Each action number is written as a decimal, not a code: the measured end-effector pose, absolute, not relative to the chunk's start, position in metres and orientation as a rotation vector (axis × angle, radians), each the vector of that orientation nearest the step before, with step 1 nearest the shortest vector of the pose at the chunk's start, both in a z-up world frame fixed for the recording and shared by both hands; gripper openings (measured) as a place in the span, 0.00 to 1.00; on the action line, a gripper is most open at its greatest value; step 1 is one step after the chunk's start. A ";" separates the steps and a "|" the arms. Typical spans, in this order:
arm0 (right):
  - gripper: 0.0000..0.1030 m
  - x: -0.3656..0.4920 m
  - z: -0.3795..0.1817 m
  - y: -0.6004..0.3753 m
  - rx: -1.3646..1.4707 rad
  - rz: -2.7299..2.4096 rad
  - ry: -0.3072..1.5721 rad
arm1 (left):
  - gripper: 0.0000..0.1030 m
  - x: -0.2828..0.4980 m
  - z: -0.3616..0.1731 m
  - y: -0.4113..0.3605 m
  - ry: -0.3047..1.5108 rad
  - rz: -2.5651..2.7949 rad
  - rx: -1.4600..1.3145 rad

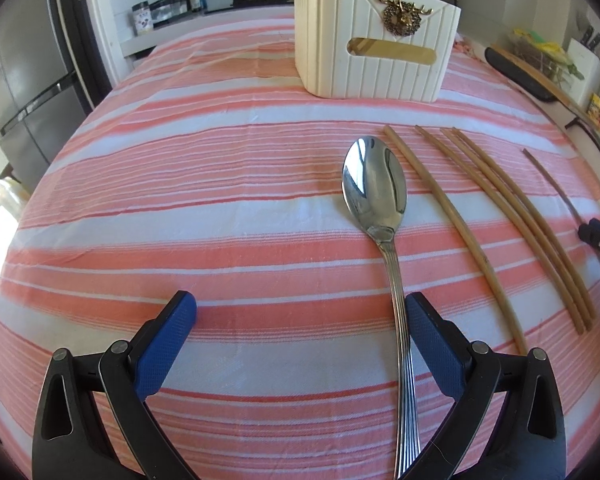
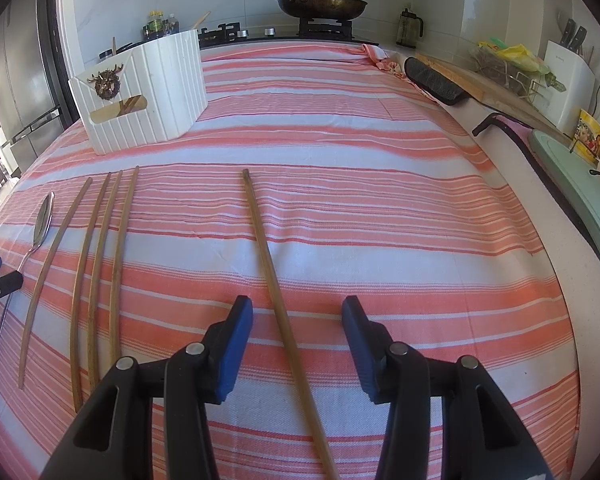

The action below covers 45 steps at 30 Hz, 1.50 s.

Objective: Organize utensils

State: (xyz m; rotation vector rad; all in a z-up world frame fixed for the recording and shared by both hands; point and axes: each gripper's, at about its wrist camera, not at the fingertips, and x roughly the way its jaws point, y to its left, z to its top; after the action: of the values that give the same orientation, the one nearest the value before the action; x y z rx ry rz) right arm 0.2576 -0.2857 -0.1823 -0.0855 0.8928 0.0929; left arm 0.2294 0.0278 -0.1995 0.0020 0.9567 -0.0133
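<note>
A steel spoon lies on the striped cloth, bowl pointing away from me. Its handle runs back between the fingers of my left gripper, close beside the right finger; the jaws stand wide and open. Several wooden chopsticks lie side by side to the spoon's right. In the right wrist view one single chopstick lies on the cloth and passes between the jaws of my right gripper, open with a gap on both sides. The white ribbed utensil holder stands at the back left.
A pan sits on the stove behind the table. A black mitt, a cutting board and a knife block line the right counter. A fridge stands at the left.
</note>
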 end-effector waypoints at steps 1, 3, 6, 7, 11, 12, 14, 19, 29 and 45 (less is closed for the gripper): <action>0.46 0.257 -0.181 -0.285 -0.108 0.107 0.903 | 1.00 0.229 -0.199 0.030 0.964 -0.023 0.010; 0.46 0.256 -0.178 -0.287 -0.142 0.142 0.952 | 1.00 0.227 -0.198 0.034 0.985 -0.054 0.032; 0.46 0.254 -0.174 -0.295 -0.163 0.185 1.045 | 1.00 0.227 -0.197 0.041 1.021 -0.095 0.053; 0.46 0.254 -0.173 -0.296 -0.177 0.202 1.075 | 1.00 0.228 -0.197 0.041 1.034 -0.103 0.053; 0.46 0.260 -0.172 -0.293 -0.241 0.257 1.157 | 0.99 0.241 -0.196 0.028 1.067 -0.131 0.074; 0.46 0.265 -0.172 -0.292 -0.245 0.269 1.171 | 0.99 0.246 -0.196 0.021 1.072 -0.146 0.088; 0.46 0.278 -0.172 -0.289 -0.252 0.288 1.189 | 1.00 0.257 -0.196 0.008 1.072 -0.162 0.122; 0.46 0.322 -0.173 -0.272 -0.271 0.307 1.203 | 0.99 0.289 -0.196 0.000 1.092 -0.159 0.100; 0.06 0.385 -0.173 -0.242 -0.220 0.312 1.182 | 0.41 0.305 -0.184 -0.009 1.071 -0.215 0.101; 0.06 0.266 -0.006 -0.262 -0.053 0.441 0.683 | 0.40 0.217 -0.060 0.051 0.753 -0.287 -0.075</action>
State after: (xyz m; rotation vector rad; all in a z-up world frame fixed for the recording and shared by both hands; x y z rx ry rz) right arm 0.2656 -0.2618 -0.0062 -0.0528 0.6825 0.4414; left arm 0.2167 0.0508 -0.0595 -0.0750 0.7525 -0.2870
